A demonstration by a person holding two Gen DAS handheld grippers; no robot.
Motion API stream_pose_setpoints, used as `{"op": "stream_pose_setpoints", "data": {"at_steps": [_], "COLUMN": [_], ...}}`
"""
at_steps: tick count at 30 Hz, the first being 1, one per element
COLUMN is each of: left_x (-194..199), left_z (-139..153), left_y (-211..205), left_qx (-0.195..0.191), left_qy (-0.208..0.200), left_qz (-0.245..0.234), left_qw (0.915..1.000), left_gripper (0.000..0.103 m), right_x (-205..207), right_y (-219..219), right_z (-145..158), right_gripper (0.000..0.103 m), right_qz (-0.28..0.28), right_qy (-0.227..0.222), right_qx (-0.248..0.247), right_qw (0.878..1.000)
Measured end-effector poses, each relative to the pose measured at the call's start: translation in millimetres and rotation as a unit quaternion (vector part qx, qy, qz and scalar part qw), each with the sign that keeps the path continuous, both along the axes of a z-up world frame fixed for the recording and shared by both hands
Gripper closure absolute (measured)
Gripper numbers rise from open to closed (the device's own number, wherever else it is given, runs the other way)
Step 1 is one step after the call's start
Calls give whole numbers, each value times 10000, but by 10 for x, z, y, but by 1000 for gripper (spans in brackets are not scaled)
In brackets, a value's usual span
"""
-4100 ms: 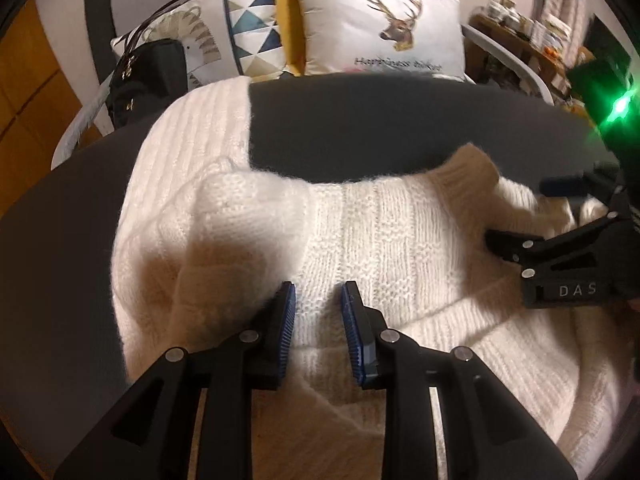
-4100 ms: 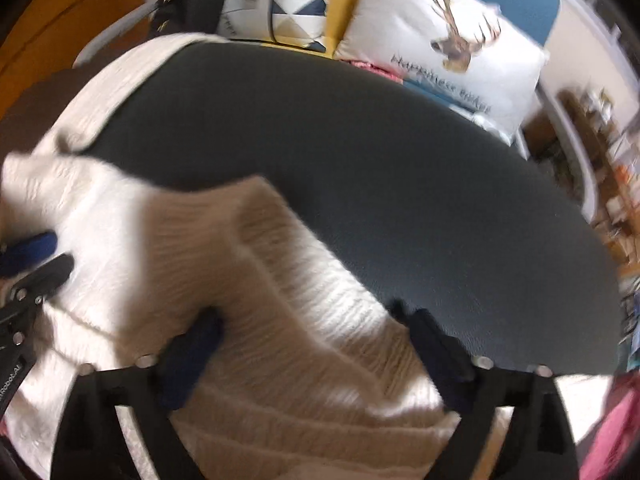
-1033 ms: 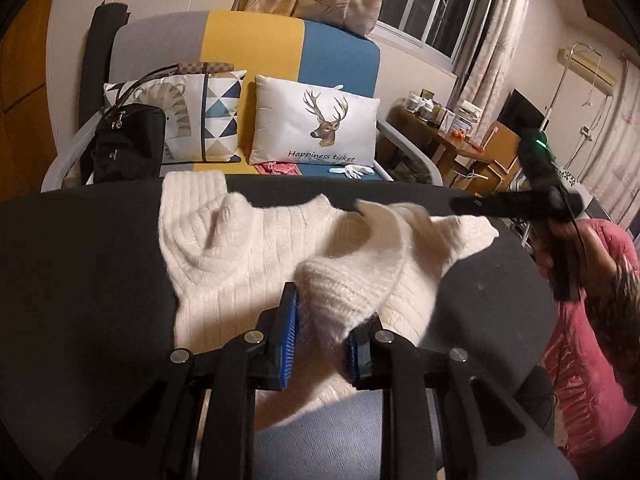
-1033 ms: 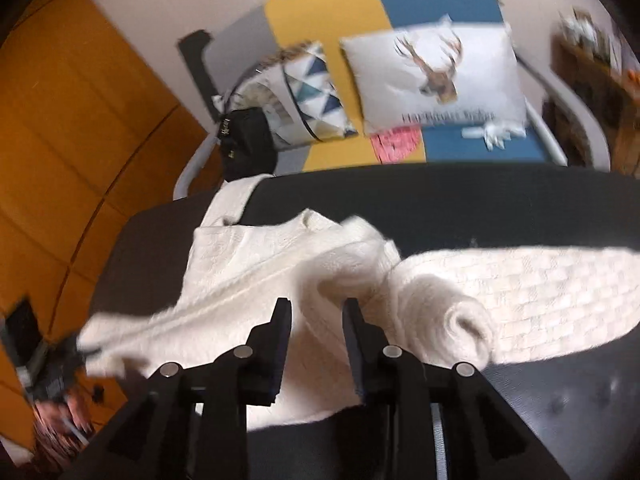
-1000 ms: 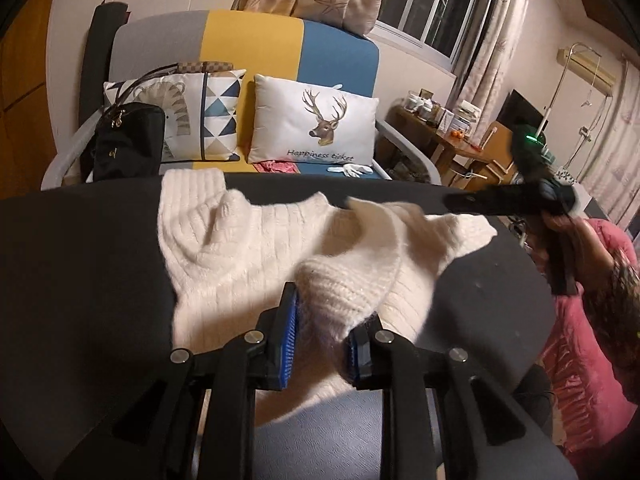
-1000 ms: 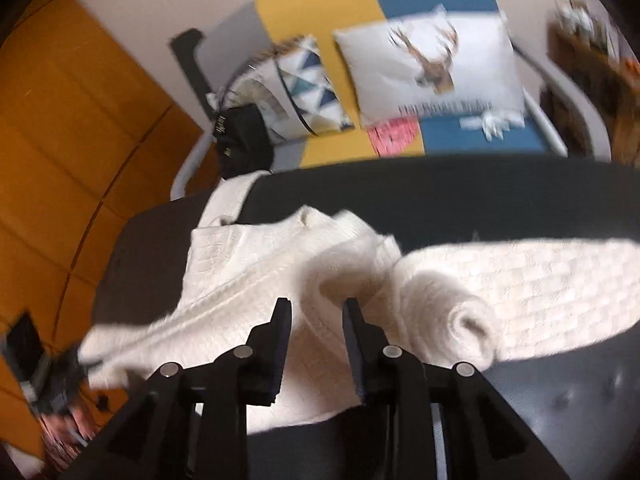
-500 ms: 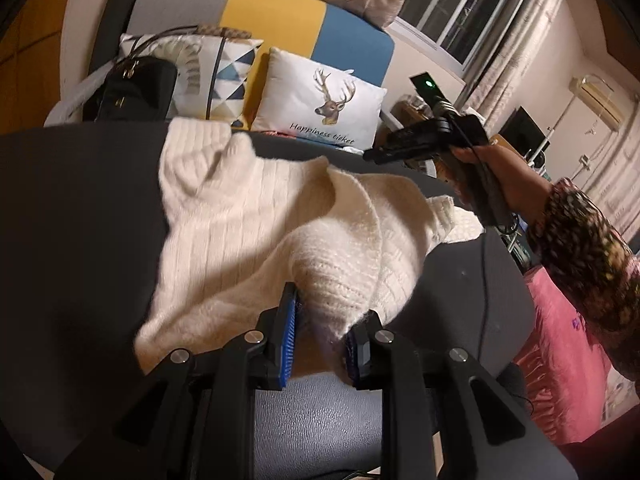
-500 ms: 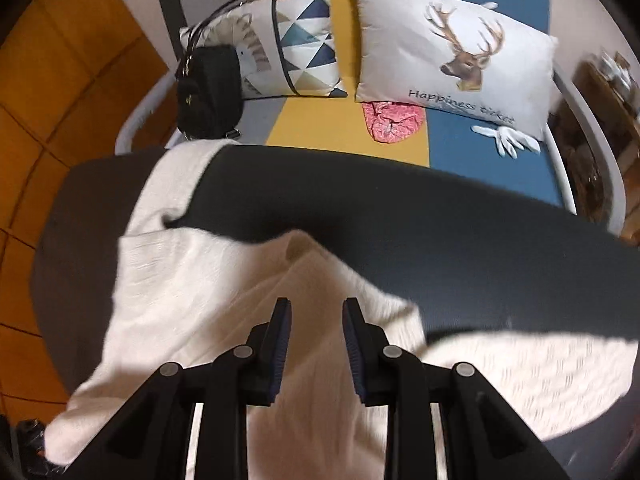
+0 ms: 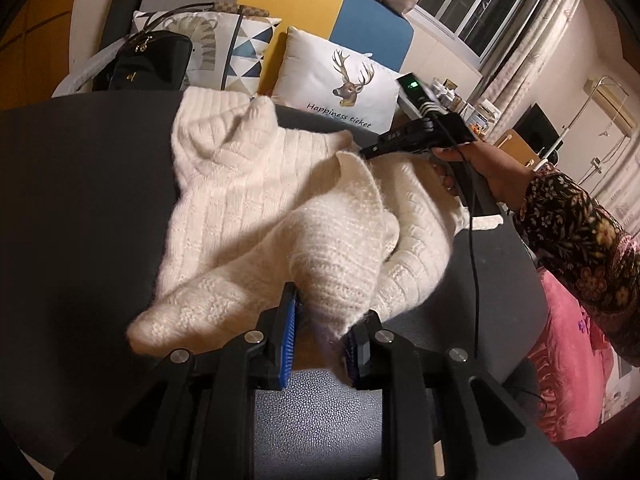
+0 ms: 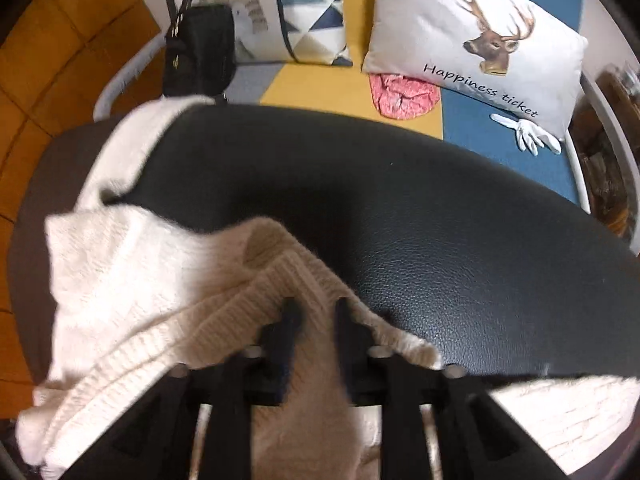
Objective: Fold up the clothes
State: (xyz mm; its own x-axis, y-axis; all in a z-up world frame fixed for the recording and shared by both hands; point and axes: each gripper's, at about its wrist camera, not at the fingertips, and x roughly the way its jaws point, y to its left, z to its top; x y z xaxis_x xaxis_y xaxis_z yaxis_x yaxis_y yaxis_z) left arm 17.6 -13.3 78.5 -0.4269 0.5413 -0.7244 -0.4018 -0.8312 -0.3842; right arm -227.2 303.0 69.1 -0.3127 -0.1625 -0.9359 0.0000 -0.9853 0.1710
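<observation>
1. Left gripper (image 9: pixel 320 330) pinches a thick fold of the white sweater (image 9: pixel 256 204) between its blue pads; the rest of the garment spreads ahead of it on the dark table (image 9: pixel 80 200).
2. Right gripper (image 10: pixel 316 312) has just been closing, and a ribbed edge of the sweater lies between its fingers; the blurred view suggests they press it.
3. The right hand (image 9: pixel 484 168) holds this gripper beyond the sweater.

Your rig and sleeve
Your black plastic left gripper (image 9: pixel 320 324) has blue ribbed pads and silver screws; your dark floral-print sleeve (image 9: pixel 580 240) shows.
</observation>
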Motion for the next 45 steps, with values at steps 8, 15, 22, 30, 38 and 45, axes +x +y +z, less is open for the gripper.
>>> {"op": "stream_pose_setpoints", "data": {"at_steps": [8, 15, 22, 30, 38, 45], "left_x": [-37, 48, 222, 338, 267, -32], "left_z": [116, 346, 383, 107, -72, -97], "left_y": [-33, -75, -65, -26, -18, 117], "left_qx": [129, 143, 218, 165, -400, -595], "left_qy": [72, 288, 288, 32, 257, 443], "left_qz": [135, 235, 199, 334, 486, 132], "left_qw": [9998, 9992, 9991, 9993, 9977, 9972], "left_gripper": [81, 81, 81, 81, 81, 57], "right_x": [587, 1344, 1596, 1257, 568, 108], "right_y": [321, 452, 338, -306, -324, -143], "right_z": [601, 1156, 1150, 731, 524, 17], "right_gripper": [96, 99, 82, 78, 78, 77], "right_qz": [-258, -168, 30, 370, 405, 96], "right_qy": [949, 1456, 1525, 1163, 885, -31], "right_qx": [-894, -1243, -952, -255, 553, 594], "right_qw": [9911, 9814, 9837, 9922, 9937, 9982]}}
